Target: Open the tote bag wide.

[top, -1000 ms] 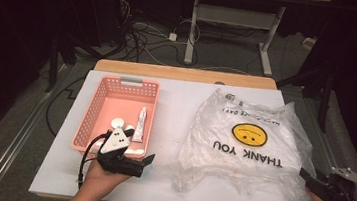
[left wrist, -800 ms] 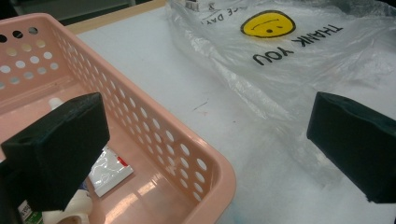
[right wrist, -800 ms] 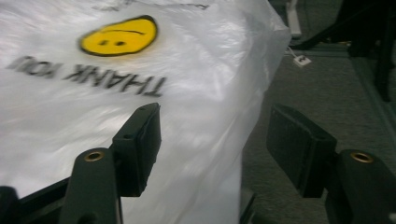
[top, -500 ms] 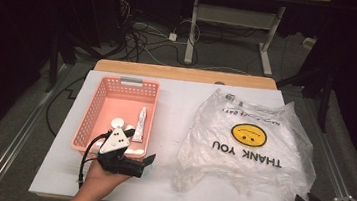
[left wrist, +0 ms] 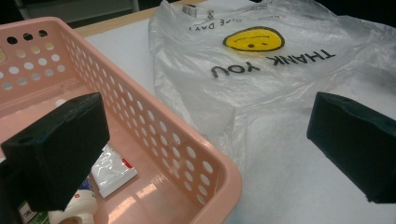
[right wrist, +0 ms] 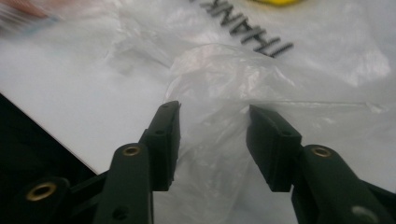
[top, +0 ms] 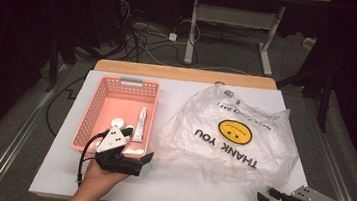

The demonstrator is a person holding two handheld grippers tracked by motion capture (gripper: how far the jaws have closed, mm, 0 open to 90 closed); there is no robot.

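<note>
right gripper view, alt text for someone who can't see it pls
The right gripper, jaws parted, points at a crumpled fold of a clear plastic bag printed with black letters, lying on a white table. The film sits between the jaws, unpinched.

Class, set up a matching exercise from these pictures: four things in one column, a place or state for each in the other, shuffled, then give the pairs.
Things
1. pink basket
2. plastic bag
3. white tube
4. left gripper

Places or states
A. lies inside the basket
B. jaws wide apart, nothing between them
C. stands on the left part of the table
D. crumpled, printed with a yellow smiley

Pairs: 1-C, 2-D, 3-A, 4-B
</note>
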